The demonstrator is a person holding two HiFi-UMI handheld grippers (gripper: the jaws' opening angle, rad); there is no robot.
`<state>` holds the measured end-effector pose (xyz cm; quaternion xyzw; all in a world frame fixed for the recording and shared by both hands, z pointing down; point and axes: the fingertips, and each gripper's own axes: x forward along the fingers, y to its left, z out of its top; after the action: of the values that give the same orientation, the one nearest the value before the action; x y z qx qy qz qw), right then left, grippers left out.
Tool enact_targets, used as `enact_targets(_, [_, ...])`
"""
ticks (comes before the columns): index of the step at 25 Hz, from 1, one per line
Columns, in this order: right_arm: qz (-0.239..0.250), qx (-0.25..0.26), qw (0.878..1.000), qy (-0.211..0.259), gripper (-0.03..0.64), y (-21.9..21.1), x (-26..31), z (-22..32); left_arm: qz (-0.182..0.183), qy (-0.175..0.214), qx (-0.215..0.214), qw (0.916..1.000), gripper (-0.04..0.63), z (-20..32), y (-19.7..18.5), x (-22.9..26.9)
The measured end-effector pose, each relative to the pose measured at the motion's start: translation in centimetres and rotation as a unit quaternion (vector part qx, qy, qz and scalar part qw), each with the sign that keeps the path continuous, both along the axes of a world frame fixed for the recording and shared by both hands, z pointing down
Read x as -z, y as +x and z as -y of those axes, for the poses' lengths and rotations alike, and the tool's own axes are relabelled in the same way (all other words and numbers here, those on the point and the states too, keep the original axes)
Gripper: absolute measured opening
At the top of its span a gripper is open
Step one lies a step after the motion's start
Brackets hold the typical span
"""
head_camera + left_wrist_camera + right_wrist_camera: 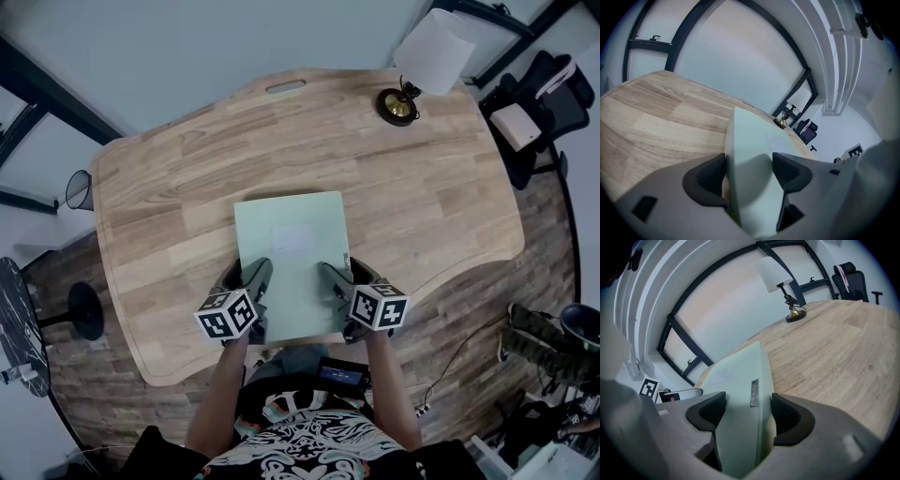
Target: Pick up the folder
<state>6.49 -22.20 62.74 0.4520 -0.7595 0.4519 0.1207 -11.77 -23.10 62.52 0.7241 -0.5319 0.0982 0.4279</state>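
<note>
A pale green folder (pixel 292 253) lies over the near middle of the wooden table (pixel 169 187), a faint white label on its cover. My left gripper (pixel 253 281) is shut on its near left edge, and my right gripper (pixel 333 281) is shut on its near right edge. In the left gripper view the folder (pixel 750 164) fills the gap between the dark pads (pixel 710 176). In the right gripper view the folder (pixel 743 394) sits between both pads (pixel 787 416), with a small metal tag on its spine.
A brass-based lamp (pixel 403 98) with a white shade stands at the table's far right. A slot handle (pixel 284 86) is cut near the far edge. A mesh bin (pixel 79 189) stands left of the table, and office chairs (pixel 539 89) stand at the right.
</note>
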Motion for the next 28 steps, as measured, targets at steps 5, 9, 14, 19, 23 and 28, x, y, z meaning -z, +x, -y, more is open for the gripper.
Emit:
enact_targets(5, [-0.004,-0.004,1.0,0.019,0.301,-0.2,1.6,0.0,0.0,0.019,-0.002,0.9998,0.298,0.1,-0.1,1.5])
enact_targets(9, [-0.003,-0.006,0.999,0.039,0.301,-0.6,3.4,-0.1,0.0,0.038,-0.003,0.9993,0.298,0.1,-0.5,3.3])
enact_targets(14, [-0.005,-0.01,0.997,0.074,0.301,-0.6,6.4,-0.4,-0.001,0.073,-0.006,0.9973,0.298,0.0,-0.5,6.4])
enact_targets(19, [0.0,-0.02,0.995,0.098,0.301,-0.6,8.4,-1.1,0.003,0.099,-0.014,0.995,0.298,-0.4,-0.5,8.6])
enact_targets(23, [0.004,-0.022,0.993,0.114,0.301,-1.1,9.8,-1.8,0.005,0.114,-0.017,0.9933,0.298,-1.1,-1.0,10.2])
enact_targets(28, [0.004,-0.023,0.991,0.131,0.301,-1.7,11.4,-2.7,0.007,0.13,-0.017,0.9913,0.298,-1.9,-1.7,11.7])
